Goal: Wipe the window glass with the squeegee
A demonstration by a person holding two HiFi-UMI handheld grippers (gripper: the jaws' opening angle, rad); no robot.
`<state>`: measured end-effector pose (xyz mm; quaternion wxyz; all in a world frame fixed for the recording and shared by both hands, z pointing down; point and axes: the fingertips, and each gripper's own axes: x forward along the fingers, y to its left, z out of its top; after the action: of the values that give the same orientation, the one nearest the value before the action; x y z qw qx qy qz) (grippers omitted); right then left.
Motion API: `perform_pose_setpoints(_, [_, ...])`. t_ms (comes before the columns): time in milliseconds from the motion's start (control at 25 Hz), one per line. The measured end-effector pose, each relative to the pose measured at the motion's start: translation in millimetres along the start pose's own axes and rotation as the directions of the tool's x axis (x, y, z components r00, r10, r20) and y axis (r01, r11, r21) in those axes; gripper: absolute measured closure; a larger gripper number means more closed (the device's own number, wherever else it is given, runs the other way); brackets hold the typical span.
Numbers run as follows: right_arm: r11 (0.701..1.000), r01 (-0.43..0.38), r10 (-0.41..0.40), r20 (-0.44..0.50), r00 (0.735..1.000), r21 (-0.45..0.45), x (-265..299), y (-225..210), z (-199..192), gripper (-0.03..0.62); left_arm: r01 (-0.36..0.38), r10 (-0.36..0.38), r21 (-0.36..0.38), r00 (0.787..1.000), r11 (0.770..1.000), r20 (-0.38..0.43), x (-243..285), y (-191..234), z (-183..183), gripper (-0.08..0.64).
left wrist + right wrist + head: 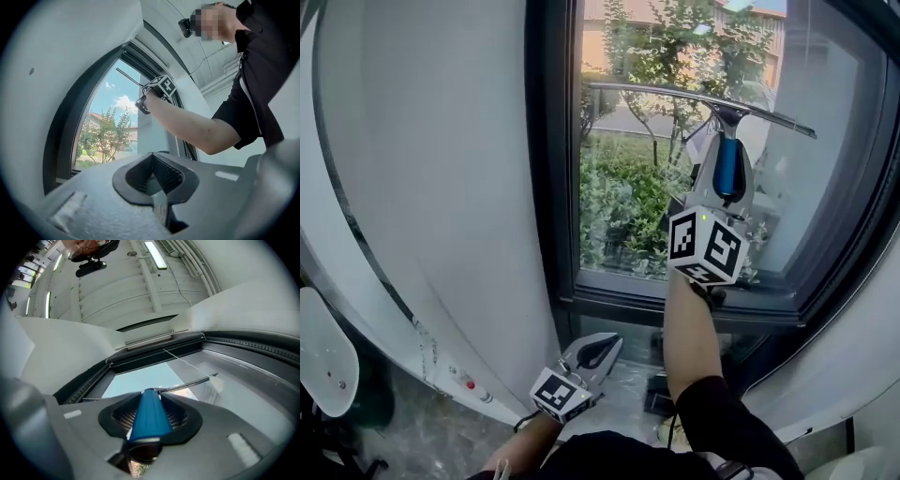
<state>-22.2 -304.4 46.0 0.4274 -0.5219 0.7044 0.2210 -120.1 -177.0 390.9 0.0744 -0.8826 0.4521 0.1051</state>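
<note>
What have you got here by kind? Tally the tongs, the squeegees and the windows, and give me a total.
Tongs: 2, the left tongs shut on nothing, the right tongs shut on the squeegee's blue handle
Squeegee: 1
Window: 1
Total: 4

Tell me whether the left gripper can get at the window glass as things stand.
Probably yes, once raised. The left gripper hangs low, jaws together and empty, with nothing between it and the window glass. The right gripper holds the squeegee high on it, leaving the lower left free.
</note>
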Motion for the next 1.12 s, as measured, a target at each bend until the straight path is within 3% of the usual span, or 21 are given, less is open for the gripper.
perform_pose_setpoints(280, [1.0,0.026,-0.027,0.037,0.999,0.004,41.7,19.0,2.3,0.459,0.056,-0.056,0.012,0.998,0.998,-0.01,9.9,-4.8,-2.4,0.558])
perform_pose_setpoints(720, [0.997,0.031,-0.029,0.03,0.999,-0.069,49.1,22.4,-11.8,0.46,0.049,-0.048,0.013,0.999,0.999,-0.015,8.7,4.8,-3.4,0.558])
perform_pose_setpoints(1120, [0.996,0.019,-0.017,0.021,1.0,-0.082,41.0,23.6,-17.8,0.46,0.042,-0.042,0.018,0.999,0.999,-0.023,6.2,6.0,-3.0,0.558])
